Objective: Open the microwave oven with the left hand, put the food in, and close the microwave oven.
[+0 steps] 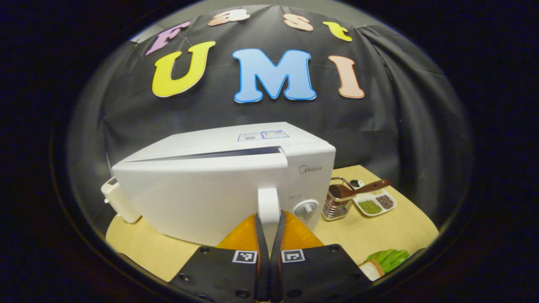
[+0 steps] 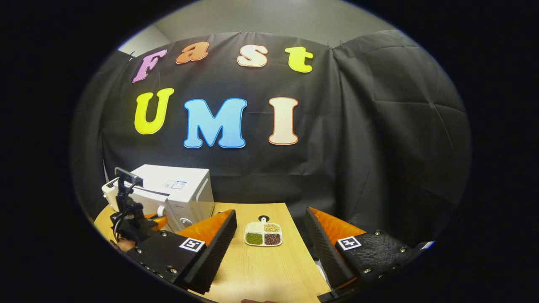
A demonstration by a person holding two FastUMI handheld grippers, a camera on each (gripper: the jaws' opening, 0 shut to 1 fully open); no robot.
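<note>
Step one underway: left tongs (image 1: 268, 235) clenched on the microwave (image 1: 219, 185) door handle (image 1: 268, 206) dead ahead, door cracked ajar; right tongs (image 2: 269, 246) released, empty over the counter (image 2: 269, 273); food (image 1: 385, 261) right of left tongs, loading and closing remain.

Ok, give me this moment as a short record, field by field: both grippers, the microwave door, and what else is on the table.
left gripper: jaws closed on the door handle
right gripper: jaws wide open, holding nothing, above the table
microwave: white, door pulled slightly ajar, a dark gap along its top edge
dial: right of the handle
utensil holder: metal, beside the microwave, brown spoon in it
tray: white, four compartments of grains
food: bread and green leaf at the table's near edge, not yet picked up
</note>
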